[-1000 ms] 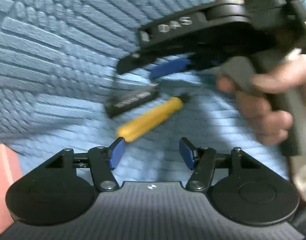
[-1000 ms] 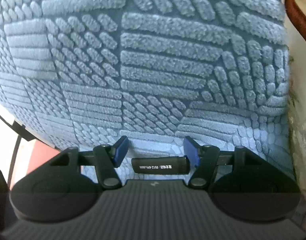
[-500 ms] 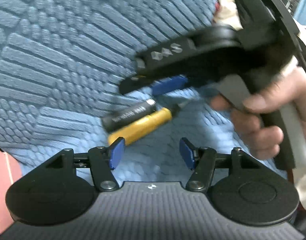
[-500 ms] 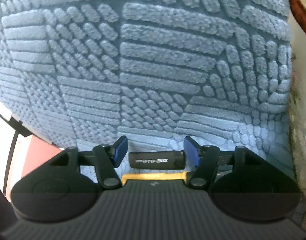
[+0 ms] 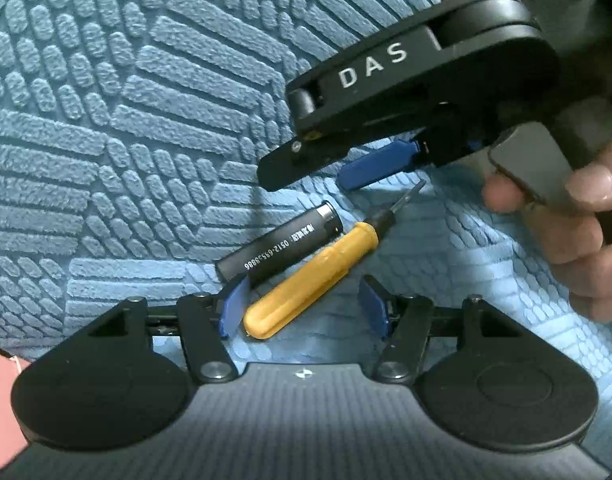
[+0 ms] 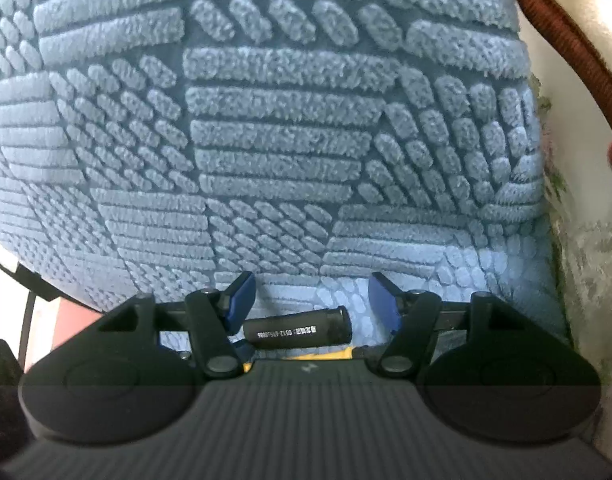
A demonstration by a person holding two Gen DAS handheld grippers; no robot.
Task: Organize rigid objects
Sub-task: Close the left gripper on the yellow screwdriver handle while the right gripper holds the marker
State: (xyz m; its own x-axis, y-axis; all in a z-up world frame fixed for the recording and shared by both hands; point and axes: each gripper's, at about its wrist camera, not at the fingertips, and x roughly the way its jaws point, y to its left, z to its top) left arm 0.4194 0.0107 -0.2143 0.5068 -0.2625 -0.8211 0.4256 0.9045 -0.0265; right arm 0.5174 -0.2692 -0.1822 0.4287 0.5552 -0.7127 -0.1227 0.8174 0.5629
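1. The left gripper (image 5: 302,306) is being held low over the blue mat (image 5: 154,128), its jaws apart and clamped on nothing.
2. A yellow screwdriver (image 5: 306,280) is lying on the mat with its handle end between the left jaws, close to the left pad (image 5: 234,304); whether it is touching that pad cannot be told.
3. The screwdriver's dark shaft is being pointed up and to the right, away from the left gripper.
4. A black cylinder (image 5: 282,248) with white print is lying just beside the screwdriver, parallel to it, with its near end partly hidden behind the left pad.
5. The right gripper (image 5: 338,164) is being held above and beyond both things by a hand (image 5: 578,232); its jaws are apart and nothing is being gripped.
6. In the right wrist view, the cylinder (image 6: 298,328) is being seen crosswise between the right gripper's (image 6: 310,300) parted jaws, clear of both pads.
7. A strip of the screwdriver (image 6: 326,354) is showing just below the cylinder, mostly hidden by the gripper body.
8. The mat (image 6: 286,120) is being bordered on the right by a pale surface (image 6: 586,280) and a brown cord (image 6: 566,40).
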